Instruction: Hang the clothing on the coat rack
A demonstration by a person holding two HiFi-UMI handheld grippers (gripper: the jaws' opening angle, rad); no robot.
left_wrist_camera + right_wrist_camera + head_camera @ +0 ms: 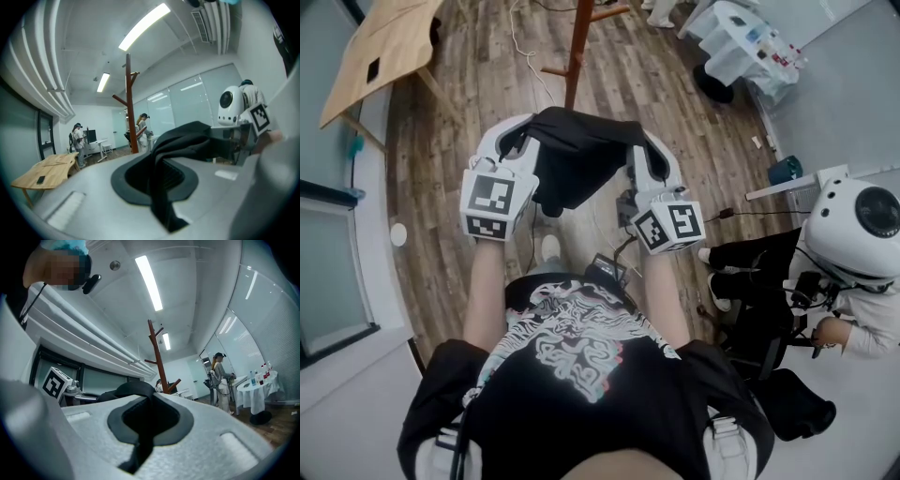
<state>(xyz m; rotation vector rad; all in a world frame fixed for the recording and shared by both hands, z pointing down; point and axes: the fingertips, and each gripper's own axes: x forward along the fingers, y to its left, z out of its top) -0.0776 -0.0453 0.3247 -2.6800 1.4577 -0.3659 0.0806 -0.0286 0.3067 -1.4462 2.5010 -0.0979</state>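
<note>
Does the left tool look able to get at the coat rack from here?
Probably yes: the coat rack stands straight ahead with nothing standing in between. The left tool is shut on the black garment, so that comes along.

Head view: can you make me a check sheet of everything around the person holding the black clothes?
Surface: wooden floor; no worktop in use.
Job's things: black garment stretched between both grippers; brown coat rack ahead, nothing seen hanging on it.
Clutter: wooden table at left; white-covered table at right.
Grippers: left gripper and right gripper both shut on the garment.
Cables: white cable on the floor near the rack.
Surroundings: seated person at right; people standing farther off; glass walls.
</note>
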